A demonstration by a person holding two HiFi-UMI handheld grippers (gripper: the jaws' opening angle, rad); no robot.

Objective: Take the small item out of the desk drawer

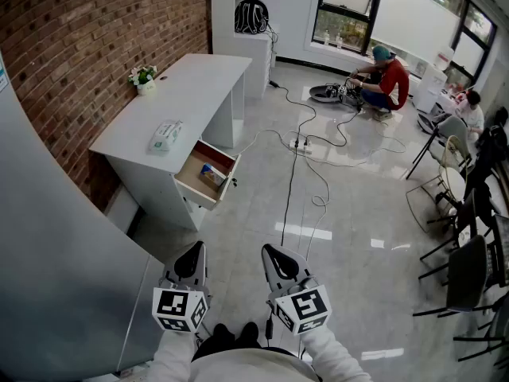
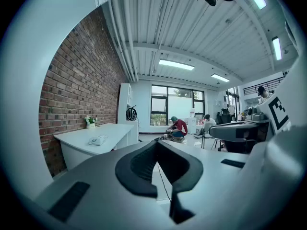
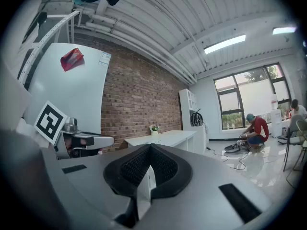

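Note:
A white desk (image 1: 191, 86) stands against the brick wall at the left. Its top drawer (image 1: 188, 183) is pulled open, and a small blue and tan item (image 1: 211, 173) lies inside. Both grippers hang low at the bottom of the head view, well short of the desk. My left gripper (image 1: 193, 255) is shut with nothing in it, and its jaws meet at the tip (image 2: 156, 143). My right gripper (image 1: 275, 255) is also shut and empty (image 3: 150, 147). The desk shows far off in both gripper views (image 2: 103, 131) (image 3: 163, 137), the drawer hidden there.
A tissue packet (image 1: 165, 135) and a small potted plant (image 1: 143, 76) sit on the desk top. Cables and a power strip (image 1: 302, 144) trail over the glossy floor. A person (image 1: 390, 82) crouches at the back. Chairs (image 1: 469, 245) line the right. A grey panel (image 1: 48, 253) stands close at my left.

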